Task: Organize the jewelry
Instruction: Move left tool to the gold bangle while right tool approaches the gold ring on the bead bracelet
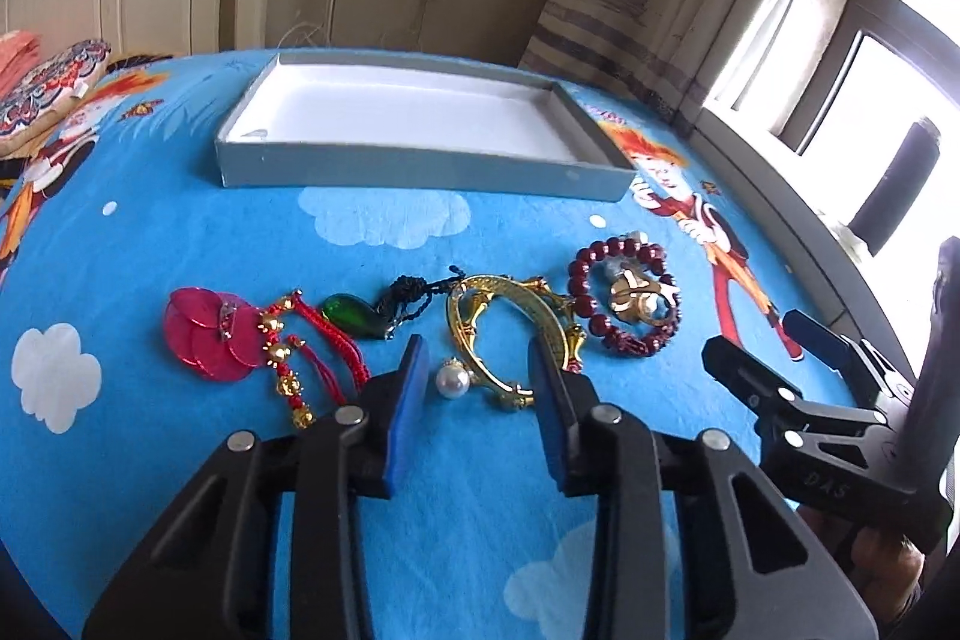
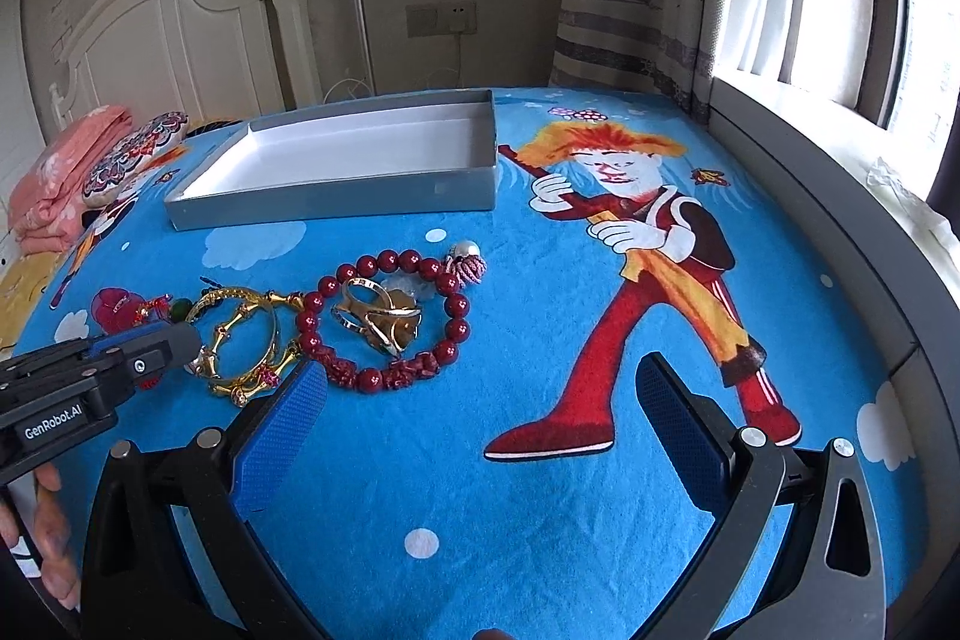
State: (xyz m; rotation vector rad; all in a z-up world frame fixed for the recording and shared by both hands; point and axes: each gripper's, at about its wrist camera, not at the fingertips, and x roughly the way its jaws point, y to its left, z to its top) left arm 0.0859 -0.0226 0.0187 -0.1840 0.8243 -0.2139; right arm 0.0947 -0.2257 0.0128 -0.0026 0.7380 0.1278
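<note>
Blue cartoon-print bedspread [image 1: 180, 232] carries all the jewelry in a loose row; grey tray [image 1: 414, 169] with a white floor sits behind it, nothing inside yet.

Row, seen from the left wrist: pink disc piece [image 1: 207, 334], red cord with gold beads [image 1: 288, 358], green pendant on black cord [image 1: 351, 316], pearl [image 1: 453, 382], gold bangle [image 1: 480, 334], dark red bead bracelet [image 1: 624, 304] with a gold ring piece [image 1: 636, 301] lying inside its loop.

Left gripper [image 1: 477, 370]: jaws parted, holding nothing, low over the spread, straddling the pearl and the near arc of the bangle. Right gripper [image 2: 480, 388]: spread wide, empty, over bare fabric just right of the bracelet.

Judgement: the step in hand is the first pick by the left gripper, target either pearl or bangle.
- Pick one target; as placed, closing could catch both.
- For the bangle, close across the rim so it cannot swing.
- Soft bedding gives way: descend until the pads brush the fabric, then close slowly.
- Lift straight up and clear the tray wall before releasing.
</note>
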